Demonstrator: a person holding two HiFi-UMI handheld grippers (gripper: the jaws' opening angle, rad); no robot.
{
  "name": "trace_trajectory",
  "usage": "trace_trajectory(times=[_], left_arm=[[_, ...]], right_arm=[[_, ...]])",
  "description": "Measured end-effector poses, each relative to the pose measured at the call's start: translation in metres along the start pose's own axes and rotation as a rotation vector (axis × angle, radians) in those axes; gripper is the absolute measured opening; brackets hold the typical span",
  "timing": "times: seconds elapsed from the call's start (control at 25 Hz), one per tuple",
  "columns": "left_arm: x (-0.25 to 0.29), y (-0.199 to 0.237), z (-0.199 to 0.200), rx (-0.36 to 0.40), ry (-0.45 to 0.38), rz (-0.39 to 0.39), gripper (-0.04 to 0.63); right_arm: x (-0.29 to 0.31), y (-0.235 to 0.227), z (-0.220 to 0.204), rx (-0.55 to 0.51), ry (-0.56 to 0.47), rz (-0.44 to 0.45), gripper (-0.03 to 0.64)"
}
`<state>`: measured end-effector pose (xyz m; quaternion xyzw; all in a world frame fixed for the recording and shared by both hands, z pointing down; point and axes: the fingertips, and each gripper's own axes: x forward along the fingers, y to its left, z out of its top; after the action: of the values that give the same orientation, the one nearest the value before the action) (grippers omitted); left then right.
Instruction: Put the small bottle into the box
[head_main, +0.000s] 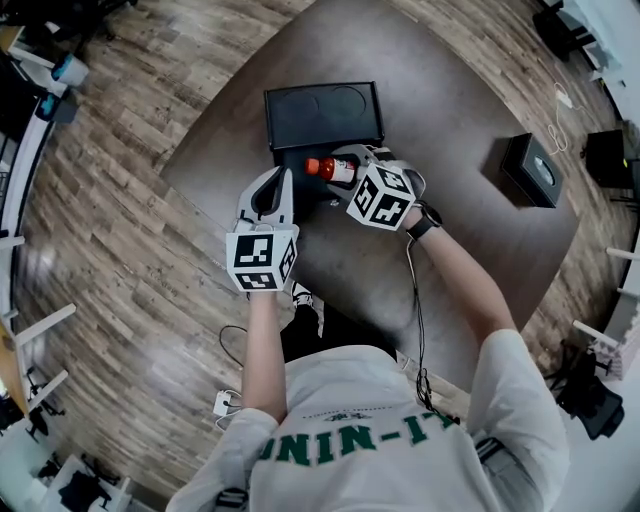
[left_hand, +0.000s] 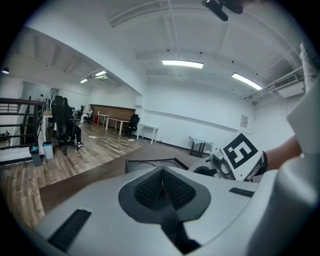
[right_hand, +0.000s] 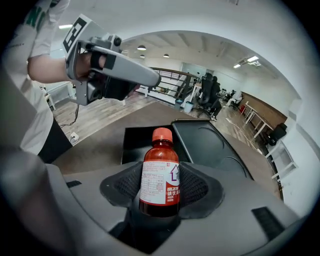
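Observation:
The small brown bottle (head_main: 322, 168) with a red cap and white label is held upright-in-grip between the pads of my right gripper (head_main: 340, 166). In the right gripper view the bottle (right_hand: 160, 175) stands between both pads, above the near edge of the black box (right_hand: 134, 142), whose lid (right_hand: 205, 145) lies open behind it. In the head view the box's open tray (head_main: 296, 186) sits below the bottle, with the lid (head_main: 323, 115) at the back. My left gripper (head_main: 279, 180) hovers just left of the box, jaws together and empty; its pads (left_hand: 150, 189) meet in its own view.
The dark brown table (head_main: 450, 240) has a second small black box (head_main: 535, 170) at its right side. Its front edge runs close to the person's body. Wooden floor surrounds the table, with cables (head_main: 228, 400) near the feet.

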<state>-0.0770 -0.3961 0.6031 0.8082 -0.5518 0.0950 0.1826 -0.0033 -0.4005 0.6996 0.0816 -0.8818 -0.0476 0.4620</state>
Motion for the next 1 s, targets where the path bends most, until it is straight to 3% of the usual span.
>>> trace_trajectory(times=[0.44,0.84,1.0], left_arm=[[0.001,0.011,-0.009,-0.020,0.006,0.021,0.016],[-0.008,0.012,-0.010,-0.028,0.011,0.030,0.017],[-0.012,0.010,-0.008,-0.031,0.007,0.021,0.017]], right_arm=[[0.044,0.007,-0.027,-0.051,0.109,0.069,0.227],[0.054,0.006,-0.038,0.040,0.142,0.088,0.230],[0.049,0.004,-0.028,0.113,0.091,0.082,0.243]])
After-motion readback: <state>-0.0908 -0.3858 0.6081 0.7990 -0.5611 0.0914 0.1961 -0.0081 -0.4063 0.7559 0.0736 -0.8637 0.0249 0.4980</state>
